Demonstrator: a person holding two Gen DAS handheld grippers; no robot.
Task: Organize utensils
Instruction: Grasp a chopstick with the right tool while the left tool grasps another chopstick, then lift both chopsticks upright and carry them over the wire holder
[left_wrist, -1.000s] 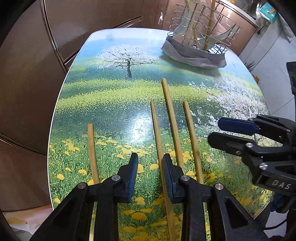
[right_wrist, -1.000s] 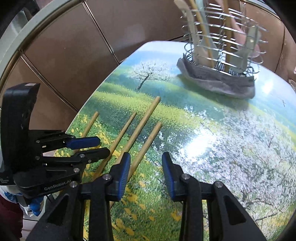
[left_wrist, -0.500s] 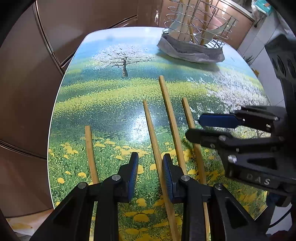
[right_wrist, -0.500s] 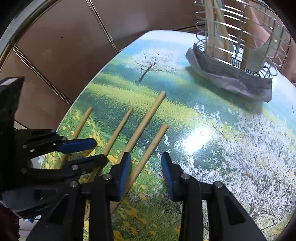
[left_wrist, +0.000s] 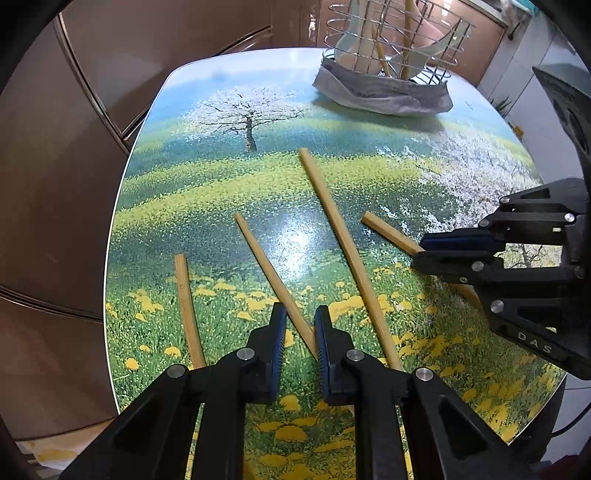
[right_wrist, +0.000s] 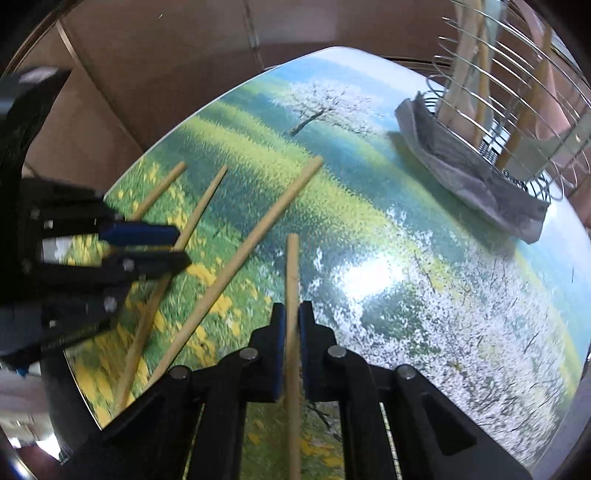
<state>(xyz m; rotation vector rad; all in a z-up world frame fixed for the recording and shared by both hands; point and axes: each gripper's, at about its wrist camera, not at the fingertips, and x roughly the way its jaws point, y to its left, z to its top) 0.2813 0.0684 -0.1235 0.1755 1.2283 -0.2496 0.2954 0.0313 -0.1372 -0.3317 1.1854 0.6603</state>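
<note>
Four wooden chopsticks lie on the landscape-print table (left_wrist: 207, 177). My left gripper (left_wrist: 300, 325) points down over the second chopstick (left_wrist: 266, 258). Its jaws are closing with that stick between them; the stick touches only the right pad (left_wrist: 322, 343), and a gap shows on the left. My right gripper (right_wrist: 291, 314) is shut on the rightmost chopstick (right_wrist: 292, 266), which runs straight out between its pads. The left wrist view shows this gripper (left_wrist: 419, 253) from the side, holding the stick (left_wrist: 388, 232). The leftmost chopstick (left_wrist: 186, 306) and the long chopstick (left_wrist: 340, 236) lie loose.
A wire utensil holder (left_wrist: 391, 40) with wooden and pale utensils stands on a grey cloth (left_wrist: 384, 96) at the table's far end. Brown cabinet panels (left_wrist: 55, 166) border the left edge. The two grippers are close together, side by side, near the table's front.
The right jaws closed on the rightmost chopstick, which now lies at a new angle. The left jaws narrowed around the second chopstick, and that stick has skewed.
</note>
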